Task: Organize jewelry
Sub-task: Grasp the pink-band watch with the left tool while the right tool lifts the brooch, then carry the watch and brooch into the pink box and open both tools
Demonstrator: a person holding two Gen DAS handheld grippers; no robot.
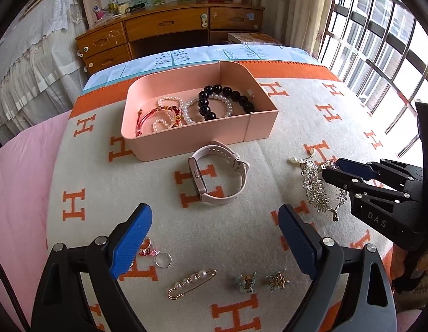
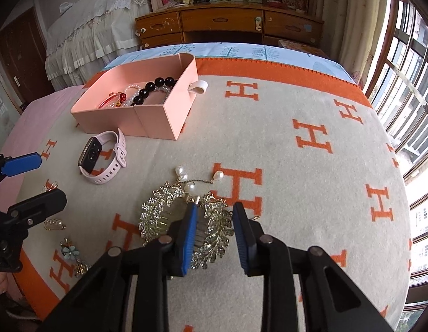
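A pink box (image 1: 258, 127) (image 2: 172, 116) on the blanket holds a black bead bracelet (image 1: 227, 99), pearl bracelets (image 1: 191, 110) and a red cord bracelet (image 1: 147, 119). A pink smartwatch (image 1: 214, 174) (image 2: 103, 160) lies in front of it. A crystal hair comb (image 1: 319, 191) (image 2: 214, 227) with pearl drops (image 2: 186, 179) lies to the right. My right gripper (image 2: 214, 235) (image 1: 335, 171) is open with its jaws on either side of part of the comb. My left gripper (image 1: 214, 238) is open and empty above a pearl pin (image 1: 191, 279), two small clips (image 1: 245, 282) and a ring (image 1: 162, 260).
The blanket (image 1: 297, 110) with orange H marks covers the bed. A wooden desk (image 1: 169, 27) stands behind and barred windows (image 1: 380, 41) are at the right. A pink sheet (image 1: 17, 193) lies at the left.
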